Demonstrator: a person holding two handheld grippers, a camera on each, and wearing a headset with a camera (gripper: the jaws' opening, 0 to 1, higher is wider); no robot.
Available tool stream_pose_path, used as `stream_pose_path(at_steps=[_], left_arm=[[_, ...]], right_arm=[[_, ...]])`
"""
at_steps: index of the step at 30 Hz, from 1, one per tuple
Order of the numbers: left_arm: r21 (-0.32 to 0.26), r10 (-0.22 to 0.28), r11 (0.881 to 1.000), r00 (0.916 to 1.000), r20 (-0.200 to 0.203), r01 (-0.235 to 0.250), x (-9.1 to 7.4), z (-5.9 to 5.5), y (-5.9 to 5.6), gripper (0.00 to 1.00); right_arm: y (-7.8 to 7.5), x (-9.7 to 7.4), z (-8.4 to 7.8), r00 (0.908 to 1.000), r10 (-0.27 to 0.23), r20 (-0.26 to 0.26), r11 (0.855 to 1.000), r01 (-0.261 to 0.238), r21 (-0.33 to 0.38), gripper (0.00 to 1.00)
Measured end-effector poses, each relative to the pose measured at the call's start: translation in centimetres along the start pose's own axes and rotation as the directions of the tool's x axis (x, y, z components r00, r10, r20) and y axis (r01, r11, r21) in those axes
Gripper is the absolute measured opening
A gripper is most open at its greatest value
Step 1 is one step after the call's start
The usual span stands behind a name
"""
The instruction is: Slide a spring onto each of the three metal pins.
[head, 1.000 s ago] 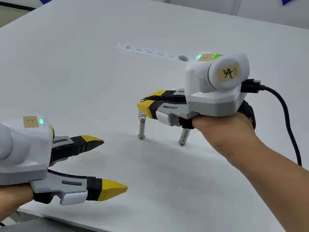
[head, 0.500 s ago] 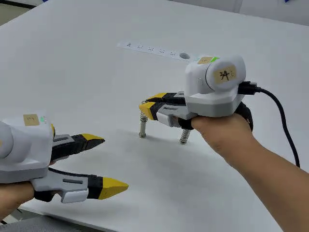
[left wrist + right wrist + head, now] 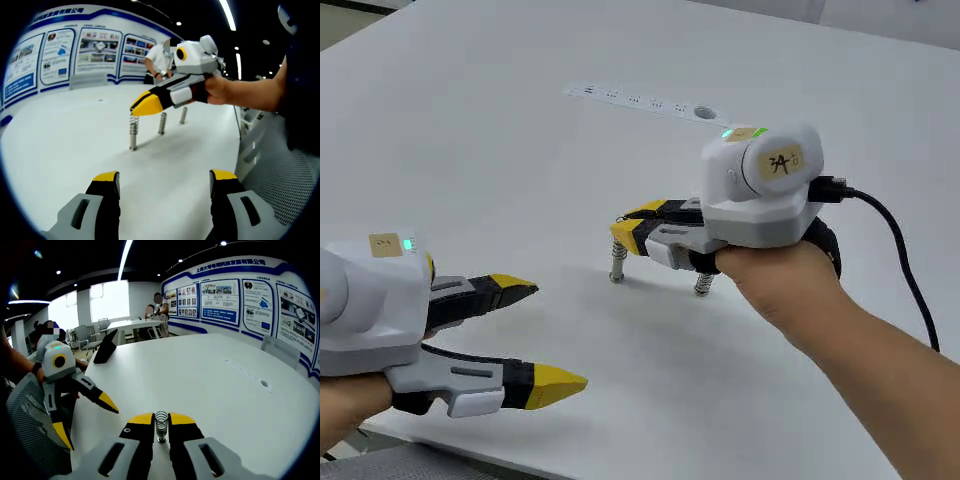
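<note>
Head view — right tongs (image 3: 623, 228) clenched on spring (image 3: 161, 424); left tongs (image 3: 550, 335) agape near table (image 3: 620, 420) edge.

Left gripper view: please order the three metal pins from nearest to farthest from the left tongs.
1. Grey metal pin on the left, its coiled wire spring between the right tongs.
2. Middle grey pin.
3. Grey pin on the right, farthest back.

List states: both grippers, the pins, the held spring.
left gripper, open, empty
right gripper, shut on spring
spring, on first pin's upper part
first pin, upright
second pin, upright, own spring on it
third pin, upright, spring unclear
</note>
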State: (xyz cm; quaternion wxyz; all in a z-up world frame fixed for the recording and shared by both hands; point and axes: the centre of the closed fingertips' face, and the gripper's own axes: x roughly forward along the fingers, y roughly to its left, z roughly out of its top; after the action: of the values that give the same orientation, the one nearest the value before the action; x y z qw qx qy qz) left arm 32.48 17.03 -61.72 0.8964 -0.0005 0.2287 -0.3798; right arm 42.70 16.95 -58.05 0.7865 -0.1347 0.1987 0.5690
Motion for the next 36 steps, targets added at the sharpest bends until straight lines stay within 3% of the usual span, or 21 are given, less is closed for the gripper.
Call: stream_pose_path(at_steps=[23,36], left_arm=[[-0.004,0.001,1.0,1.0,0.0,-0.001,0.0,-0.1,0.1,0.74],[-0.003,0.0,1.0,1.0,-0.002,0.0,0.1,-0.1,0.0,0.74]], right_arm=[[0.0,1.5,-2.5,0.9964,0.003,-0.084,0.999,-0.006,-0.038,0.12],[-0.1,1.5,-3.4,0.9928,0.004,-0.12,0.999,-0.009,-0.036,0.12]])
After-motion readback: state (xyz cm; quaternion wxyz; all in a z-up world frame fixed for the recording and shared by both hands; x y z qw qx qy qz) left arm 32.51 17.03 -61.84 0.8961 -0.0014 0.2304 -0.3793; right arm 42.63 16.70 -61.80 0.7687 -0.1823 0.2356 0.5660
